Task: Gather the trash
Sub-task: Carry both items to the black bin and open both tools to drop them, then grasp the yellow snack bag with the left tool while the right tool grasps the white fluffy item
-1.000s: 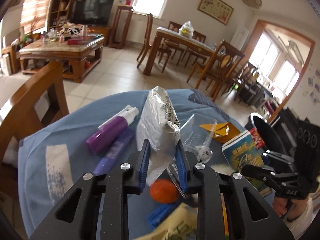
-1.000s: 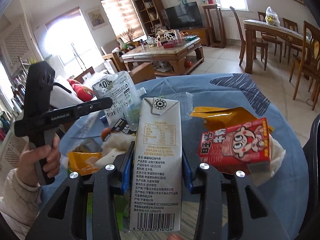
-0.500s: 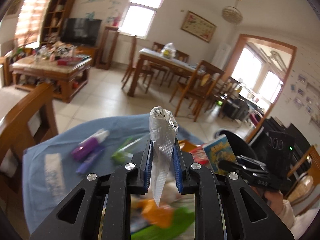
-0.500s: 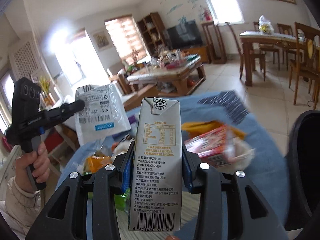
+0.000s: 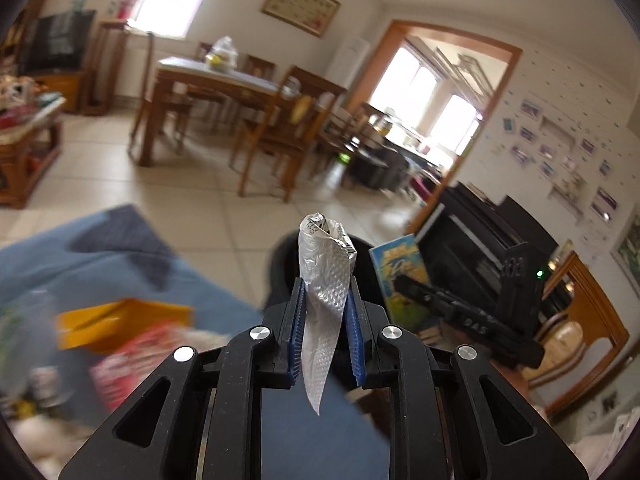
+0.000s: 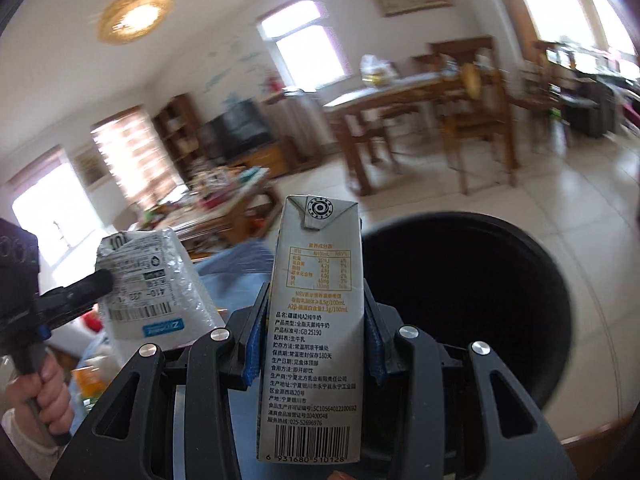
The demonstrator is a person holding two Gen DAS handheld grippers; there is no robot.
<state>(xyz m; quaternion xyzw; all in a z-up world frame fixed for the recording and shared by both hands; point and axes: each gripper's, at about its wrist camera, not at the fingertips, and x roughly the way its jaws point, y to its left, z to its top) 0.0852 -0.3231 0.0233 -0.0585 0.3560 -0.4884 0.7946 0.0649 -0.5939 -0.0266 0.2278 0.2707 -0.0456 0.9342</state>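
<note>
My left gripper [image 5: 325, 304] is shut on a crumpled silver bubble mailer [image 5: 325, 280] that stands up between its blue pads. Behind it shows the rim of a black trash bin [image 5: 280, 256]. My right gripper [image 6: 316, 312] is shut on a white milk carton [image 6: 316, 320], held upright beside the bin's wide dark mouth [image 6: 472, 304]. The right wrist view also shows the left gripper [image 6: 76, 292] at the left, carrying the mailer [image 6: 152, 292] with its shipping label. In the left wrist view the right gripper [image 5: 460, 316] appears at the right, holding the carton [image 5: 400, 272].
A blue cloth covers the table [image 5: 100, 256], strewn with an orange packet [image 5: 120, 320], a red carton [image 5: 136, 356] and other blurred litter. A person's hand [image 6: 44, 396] grips the left handle. Wooden dining table and chairs [image 5: 240, 112] stand beyond on tiled floor.
Both grippers have swung to the right, away from the cluttered table toward the black bin, each still holding its item. The bin's mouth now fills the right of the right wrist view.
</note>
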